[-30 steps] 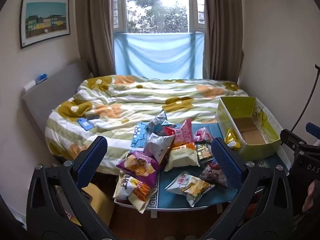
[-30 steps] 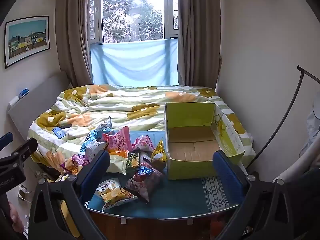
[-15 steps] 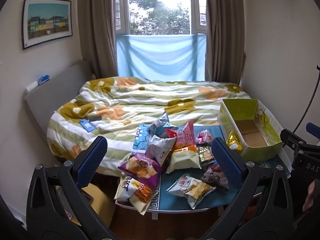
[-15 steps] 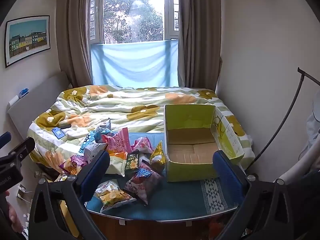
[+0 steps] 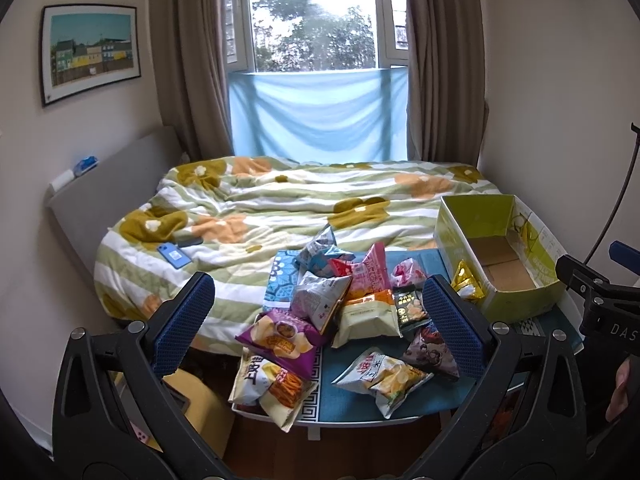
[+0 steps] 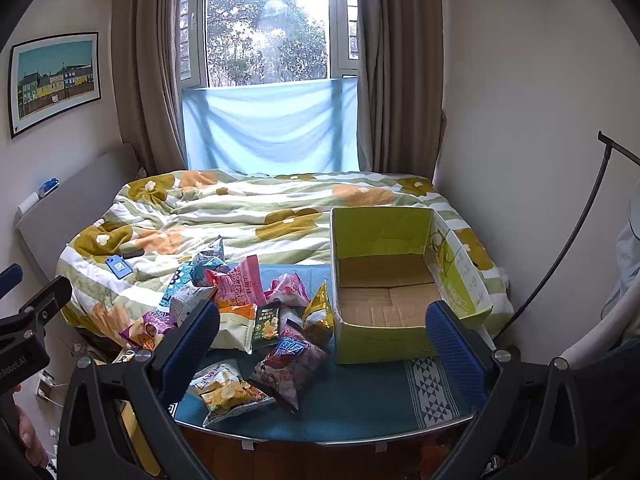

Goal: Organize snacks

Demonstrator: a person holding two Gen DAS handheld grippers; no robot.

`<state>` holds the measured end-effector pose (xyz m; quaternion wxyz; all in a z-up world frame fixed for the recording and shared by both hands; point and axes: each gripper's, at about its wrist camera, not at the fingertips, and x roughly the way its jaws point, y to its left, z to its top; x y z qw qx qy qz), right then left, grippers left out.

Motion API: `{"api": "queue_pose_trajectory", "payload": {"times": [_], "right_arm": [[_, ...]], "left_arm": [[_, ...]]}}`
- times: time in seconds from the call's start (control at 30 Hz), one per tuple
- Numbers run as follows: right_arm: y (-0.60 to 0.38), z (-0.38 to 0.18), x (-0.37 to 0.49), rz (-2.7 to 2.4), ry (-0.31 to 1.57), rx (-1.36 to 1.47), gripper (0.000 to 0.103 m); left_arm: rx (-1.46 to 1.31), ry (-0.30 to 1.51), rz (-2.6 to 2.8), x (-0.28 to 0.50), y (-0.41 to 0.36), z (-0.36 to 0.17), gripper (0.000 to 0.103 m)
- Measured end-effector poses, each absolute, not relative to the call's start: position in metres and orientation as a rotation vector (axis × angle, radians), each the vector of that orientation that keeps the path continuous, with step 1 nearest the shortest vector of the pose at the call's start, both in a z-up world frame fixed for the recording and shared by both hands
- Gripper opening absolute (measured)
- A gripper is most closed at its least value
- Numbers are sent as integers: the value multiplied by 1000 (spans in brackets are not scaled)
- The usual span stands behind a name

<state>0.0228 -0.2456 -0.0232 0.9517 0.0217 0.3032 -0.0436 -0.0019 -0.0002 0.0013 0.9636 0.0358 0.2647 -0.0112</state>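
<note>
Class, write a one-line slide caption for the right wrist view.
Open right hand-held gripper faces snack bags piled beside an empty green box.

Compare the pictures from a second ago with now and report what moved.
Only the cameras shifted: both views tilt slightly, so the scene sits a little lower in frame. Nothing was grasped or released. The left gripper and right gripper stay open and empty, the pile of colourful snack bags lies as before on the blue mat, and the yellow-green cardboard box remains empty.
</note>
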Motion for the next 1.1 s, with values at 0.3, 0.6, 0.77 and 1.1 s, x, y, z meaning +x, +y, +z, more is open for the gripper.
{"api": "queue_pose_trajectory", "payload": {"times": [0.3,0.6,0.77,1.1], "right_arm": [[-245,-24,23,-87,618,44,102],[-243,-25,24,-83,620,44,102],[-243,-25,24,-84,623,42,102],[-239,-27,23,-80,628,44,102]], "left_arm": [[78,539,-19,-3,-3,1,103],[76,541,-15,-5,-1,0,103],[70,543,-13,-7,0,1,103],[59,555,-17,-5,2,3,103]]}}
